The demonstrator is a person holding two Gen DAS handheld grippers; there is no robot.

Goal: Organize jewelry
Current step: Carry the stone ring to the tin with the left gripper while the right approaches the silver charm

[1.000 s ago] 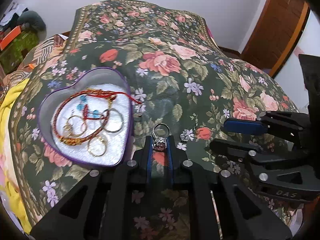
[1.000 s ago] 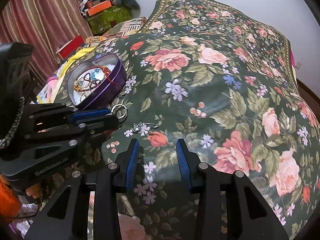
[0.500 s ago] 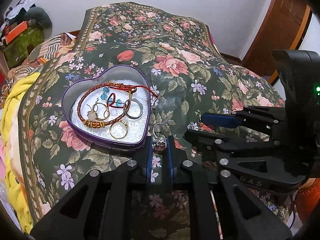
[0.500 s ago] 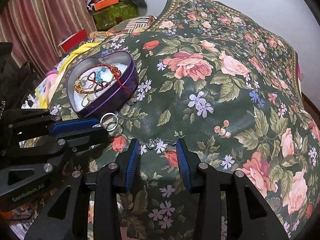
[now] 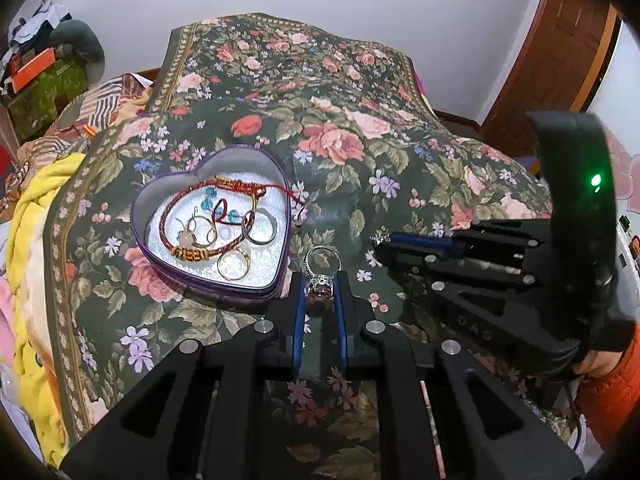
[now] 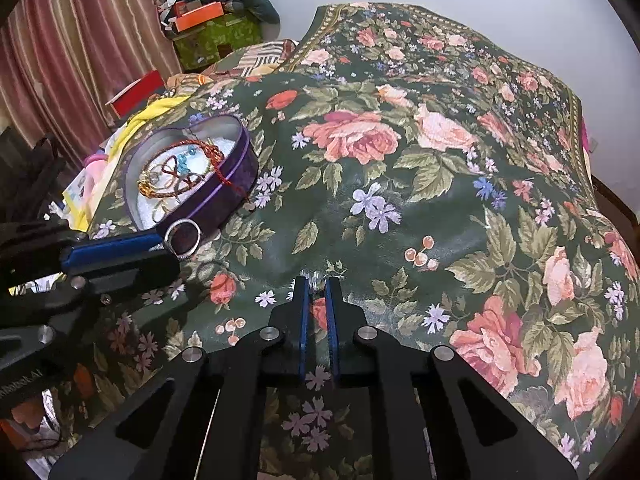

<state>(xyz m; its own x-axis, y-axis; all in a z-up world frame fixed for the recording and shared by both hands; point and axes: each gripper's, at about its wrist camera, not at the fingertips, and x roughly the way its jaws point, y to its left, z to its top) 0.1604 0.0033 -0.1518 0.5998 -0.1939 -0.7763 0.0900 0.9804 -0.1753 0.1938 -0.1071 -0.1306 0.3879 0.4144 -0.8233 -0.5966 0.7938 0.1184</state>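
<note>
A purple heart-shaped tin (image 5: 138,232) (image 6: 236,184) sits on the floral bedspread, holding red cord bracelets (image 5: 188,216), blue beads and several rings. My left gripper (image 5: 319,286) is shut on a silver stone ring (image 5: 322,266), held just right of the tin's near tip; the ring also shows in the right wrist view (image 6: 183,238). My right gripper (image 6: 316,284) has closed on a small silver earring (image 6: 316,276) lying on the bedspread; only a glint of it shows between the pads. The right gripper appears in the left wrist view (image 5: 384,240).
The floral bedspread (image 6: 440,160) covers the whole work surface. A yellow blanket (image 5: 32,216) lies at the left edge. Boxes and clutter (image 6: 208,20) stand by the curtain at far left. A wooden door (image 5: 560,52) is at right.
My right gripper's jaws closed from wide open onto the small silver earring. Both views pulled back and up; the left gripper still holds the ring near the tin.
</note>
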